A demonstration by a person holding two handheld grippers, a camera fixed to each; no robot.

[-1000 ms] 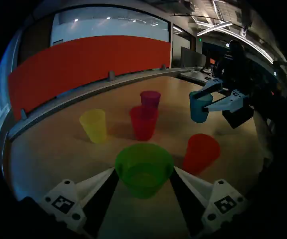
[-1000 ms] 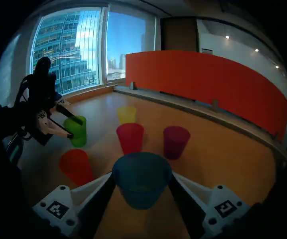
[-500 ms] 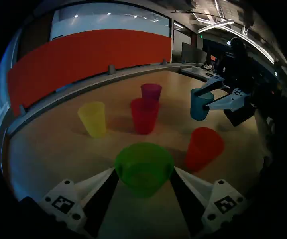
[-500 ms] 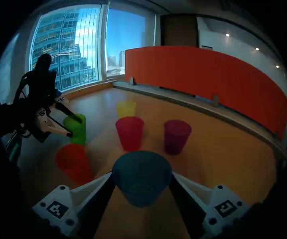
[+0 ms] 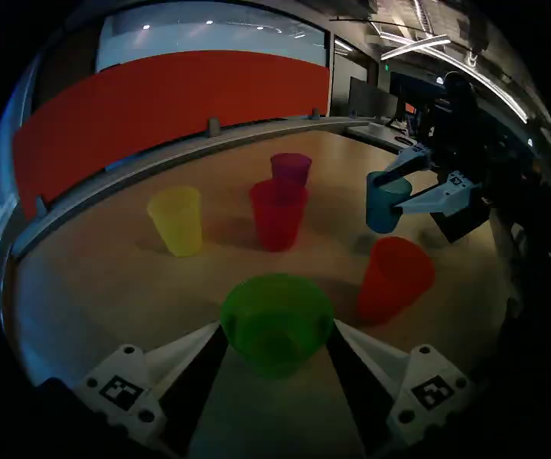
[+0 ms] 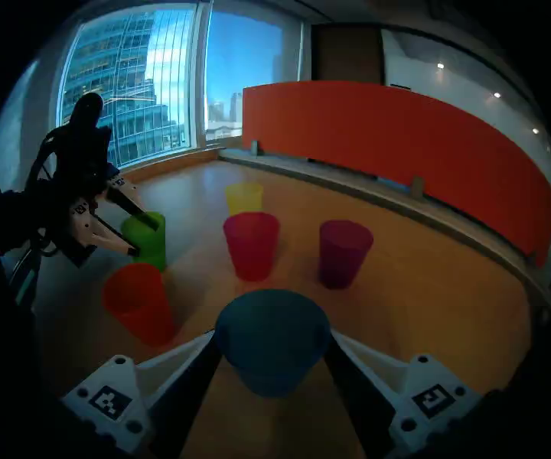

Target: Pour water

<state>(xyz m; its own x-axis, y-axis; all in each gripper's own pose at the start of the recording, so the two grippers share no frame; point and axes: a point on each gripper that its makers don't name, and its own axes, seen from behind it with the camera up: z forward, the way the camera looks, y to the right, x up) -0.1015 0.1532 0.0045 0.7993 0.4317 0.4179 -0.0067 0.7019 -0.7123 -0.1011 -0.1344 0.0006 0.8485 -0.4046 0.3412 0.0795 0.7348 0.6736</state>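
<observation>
In the left gripper view my left gripper (image 5: pixel 277 336) is shut on a green cup (image 5: pixel 277 323), held upright above the wooden table (image 5: pixel 107 291). My right gripper (image 6: pixel 272 348) is shut on a blue cup (image 6: pixel 272 340) in the right gripper view, also upright. Each gripper shows in the other's view: the right one with the blue cup (image 5: pixel 385 202) at far right, the left one with the green cup (image 6: pixel 145 240) at left. On the table stand a yellow cup (image 5: pixel 176 220), a red cup (image 5: pixel 278 214), a purple cup (image 5: pixel 290 168) and an orange-red cup (image 5: pixel 392 279).
A long orange partition (image 5: pixel 161 107) runs along the table's far edge. Large windows (image 6: pixel 138 84) lie beyond the table in the right gripper view. A person's dark sleeve and hand (image 6: pixel 15 222) hold the left gripper.
Both grippers have risen slightly with their cups; the standing cups sit a bit lower and farther in view. The blue cup tips a little forward, its inside less visible.
</observation>
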